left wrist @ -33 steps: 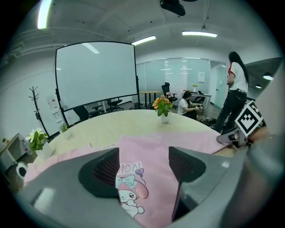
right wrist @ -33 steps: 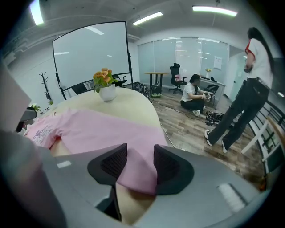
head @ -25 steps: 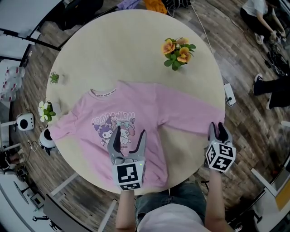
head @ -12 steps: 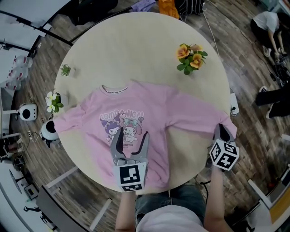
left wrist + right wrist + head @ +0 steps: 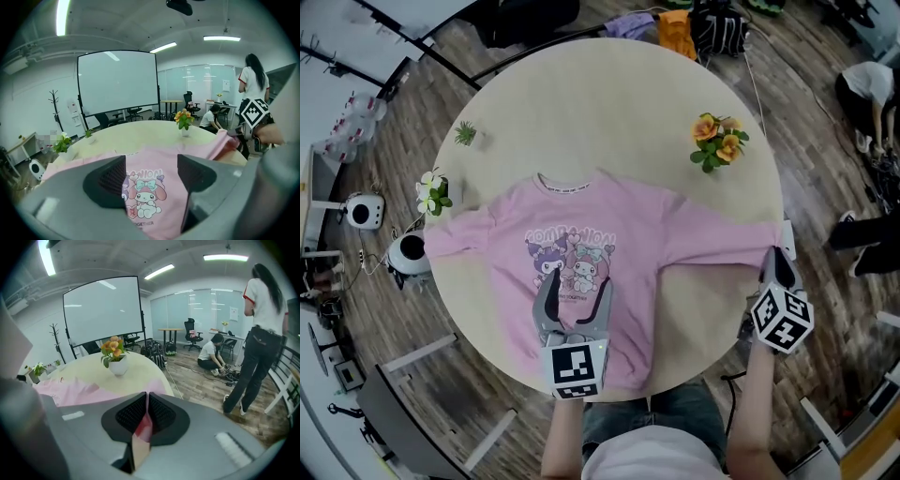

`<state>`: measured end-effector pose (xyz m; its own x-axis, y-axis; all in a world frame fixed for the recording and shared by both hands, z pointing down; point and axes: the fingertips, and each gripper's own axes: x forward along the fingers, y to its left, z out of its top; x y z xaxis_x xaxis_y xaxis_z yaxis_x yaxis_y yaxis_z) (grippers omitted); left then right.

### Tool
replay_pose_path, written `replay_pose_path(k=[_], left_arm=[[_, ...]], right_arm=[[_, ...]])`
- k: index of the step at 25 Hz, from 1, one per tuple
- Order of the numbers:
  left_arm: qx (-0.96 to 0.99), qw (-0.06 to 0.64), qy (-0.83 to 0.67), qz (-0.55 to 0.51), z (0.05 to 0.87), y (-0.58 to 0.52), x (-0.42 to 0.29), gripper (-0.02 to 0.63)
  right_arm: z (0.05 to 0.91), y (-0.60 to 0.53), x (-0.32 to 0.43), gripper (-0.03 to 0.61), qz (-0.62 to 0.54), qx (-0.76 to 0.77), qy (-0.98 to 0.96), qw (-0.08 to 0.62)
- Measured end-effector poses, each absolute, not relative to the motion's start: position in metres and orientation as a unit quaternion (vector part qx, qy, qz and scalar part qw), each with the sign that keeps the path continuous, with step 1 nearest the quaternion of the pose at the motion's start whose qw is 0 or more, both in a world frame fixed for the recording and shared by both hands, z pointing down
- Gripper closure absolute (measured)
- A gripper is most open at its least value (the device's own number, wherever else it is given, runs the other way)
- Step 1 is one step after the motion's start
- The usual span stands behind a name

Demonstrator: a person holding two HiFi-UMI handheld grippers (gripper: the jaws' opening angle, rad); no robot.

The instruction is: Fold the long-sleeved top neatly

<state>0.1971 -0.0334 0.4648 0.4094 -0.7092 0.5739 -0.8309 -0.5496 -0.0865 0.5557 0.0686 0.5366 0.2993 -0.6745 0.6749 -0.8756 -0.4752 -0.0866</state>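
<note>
barely begun: nothing folded yet

the right gripper (image 5: 776,266) is clenched on the cuff (image 5: 143,427) of the sleeve (image 5: 722,246) at the right edge of the table (image 5: 609,112), with pink fabric nipped between its jaws. the left gripper (image 5: 573,287) hangs with jaws apart over the lower front of the long-sleeved top (image 5: 619,220) and grips nothing. the top lies spread flat, print up, on the near half of the round table, and the other sleeve (image 5: 455,246) reaches the left rim. by my reading, both sleeves and then the body are left to fold.
</note>
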Motion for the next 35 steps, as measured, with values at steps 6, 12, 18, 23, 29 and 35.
replay_pose_path(k=[6,12,18,23,29,35], left_arm=[[0.822,0.105,-0.489,0.272,0.45,-0.03,0.183,0.156],[0.807,0.104,-0.522,0.257,0.434,-0.023,0.163,0.156],[0.783,0.102,-0.564,0.241,0.416,-0.014,0.13,0.156],[0.761,0.101,-0.598,0.23,0.402,-0.002,0.096,0.156],[0.74,0.11,-0.627,0.216,0.397,0.013,0.055,0.157],[0.734,0.122,-0.635,0.205,0.402,0.021,0.019,0.157]], right_arm=[[0.484,0.042,0.545,0.535,0.29,0.793,-0.523,0.113],[0.44,0.013,0.511,0.537,0.26,0.773,-0.573,0.081],[0.414,-0.017,0.469,0.536,0.247,0.743,-0.619,0.059],[0.395,-0.038,0.426,0.537,0.231,0.71,-0.663,0.053],[0.377,-0.056,0.367,0.535,0.205,0.666,-0.714,0.062],[0.373,-0.068,0.315,0.535,0.187,0.644,-0.737,0.084]])
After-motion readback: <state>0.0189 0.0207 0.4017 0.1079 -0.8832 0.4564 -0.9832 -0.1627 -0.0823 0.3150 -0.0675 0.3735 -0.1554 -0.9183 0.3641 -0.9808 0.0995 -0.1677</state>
